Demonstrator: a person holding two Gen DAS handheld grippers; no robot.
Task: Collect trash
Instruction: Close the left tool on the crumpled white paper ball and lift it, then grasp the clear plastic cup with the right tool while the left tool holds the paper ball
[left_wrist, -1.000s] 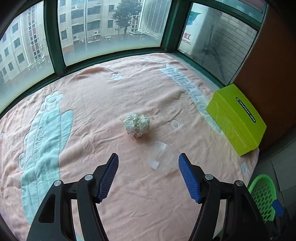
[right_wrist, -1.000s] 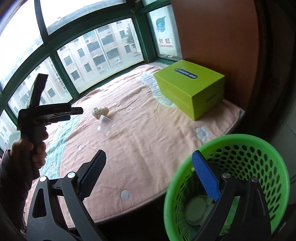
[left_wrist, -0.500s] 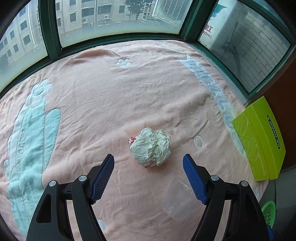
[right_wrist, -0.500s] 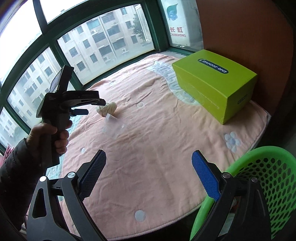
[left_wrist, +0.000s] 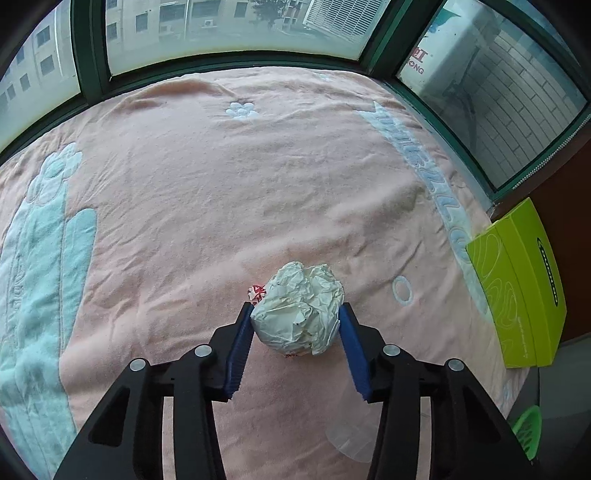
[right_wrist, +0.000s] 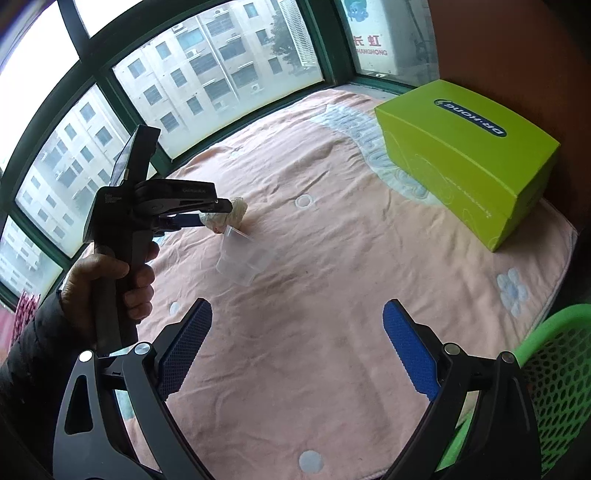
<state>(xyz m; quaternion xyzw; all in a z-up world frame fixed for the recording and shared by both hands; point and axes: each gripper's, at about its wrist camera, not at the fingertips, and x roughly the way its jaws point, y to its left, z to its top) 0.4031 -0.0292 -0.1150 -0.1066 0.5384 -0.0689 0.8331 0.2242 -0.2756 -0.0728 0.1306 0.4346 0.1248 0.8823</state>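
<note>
Two grippers: left gripper down at the blanket, right gripper hanging above it.
Change, left side: a second ago its blue pads stood wide with the plastic cup between them; half a second ago they were still wide, framing the paper; now they have narrowed onto the crumpled paper ball, one pad against each flank.
Left grasp: clenched on the ball, which rests on the pink blanket, a scrap of red print at its edge.
Change, right side: view has swung from the basket toward the blanket; fingers as wide apart as before, nothing between them.
Plastic cup: clear plastic cup lies on its side just beside the ball, toward the right gripper, partly hidden behind the left gripper's right finger in the left view.
Green basket: green basket off the blanket's edge, lower right, well apart from the ball.
Green box: green box on the blanket's far right, against the brown wall.
Hand: left hand wrapped round the gripper handle.
</note>
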